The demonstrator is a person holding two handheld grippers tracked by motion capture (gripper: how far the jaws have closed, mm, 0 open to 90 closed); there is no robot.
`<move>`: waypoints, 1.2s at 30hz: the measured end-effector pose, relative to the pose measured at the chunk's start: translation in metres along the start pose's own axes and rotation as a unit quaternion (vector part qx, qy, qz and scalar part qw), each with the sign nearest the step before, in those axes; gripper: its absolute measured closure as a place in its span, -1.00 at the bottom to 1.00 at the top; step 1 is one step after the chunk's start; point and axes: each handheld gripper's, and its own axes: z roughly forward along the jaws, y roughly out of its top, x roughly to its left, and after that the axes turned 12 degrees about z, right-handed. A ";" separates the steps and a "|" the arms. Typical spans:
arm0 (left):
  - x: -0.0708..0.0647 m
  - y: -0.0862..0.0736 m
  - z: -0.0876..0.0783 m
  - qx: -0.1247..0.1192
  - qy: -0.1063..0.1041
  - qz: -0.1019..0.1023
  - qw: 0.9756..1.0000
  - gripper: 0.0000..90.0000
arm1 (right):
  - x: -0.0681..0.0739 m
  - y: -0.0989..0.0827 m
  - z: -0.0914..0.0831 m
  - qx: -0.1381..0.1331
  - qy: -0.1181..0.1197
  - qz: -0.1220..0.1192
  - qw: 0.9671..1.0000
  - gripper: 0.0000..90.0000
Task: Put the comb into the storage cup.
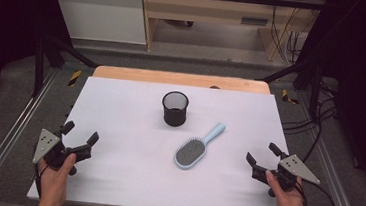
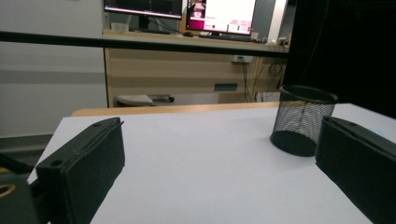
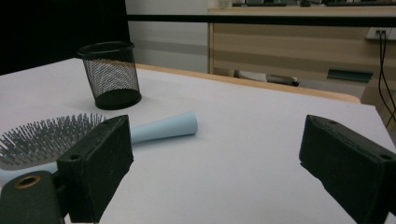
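Light-blue hairbrush lies bristles up, near upright black mesh cup.

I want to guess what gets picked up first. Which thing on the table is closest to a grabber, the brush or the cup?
The light blue hairbrush, lying flat with bristles up, nearer the right gripper. The black mesh cup stands upright farther back.

We see a white table top laid over a wooden board whose far edge shows. Beyond it stands a light wooden desk beside a white cabinet on the left, with monitors on the desk. Grey carpet floor surrounds us, black curtains hang on both sides, and cables trail on the right.
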 end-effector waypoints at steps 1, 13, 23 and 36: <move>-0.002 0.000 -0.003 0.014 -0.006 0.022 1.000 -0.98 | 0.000 0.000 -0.001 0.006 -0.006 -0.001 1.000 -0.76; 0.001 -0.004 -0.004 0.018 -0.005 0.016 1.000 -0.97 | 0.006 0.002 0.001 0.025 0.007 0.015 1.000 -0.80; 0.001 -0.003 -0.005 0.018 -0.011 0.019 1.000 -0.97 | 0.008 0.029 0.021 0.079 -0.017 0.010 0.997 -0.34; 0.002 -0.003 -0.004 0.020 -0.012 0.026 0.999 -0.96 | 0.015 0.051 0.064 0.134 -0.026 -0.016 0.990 0.63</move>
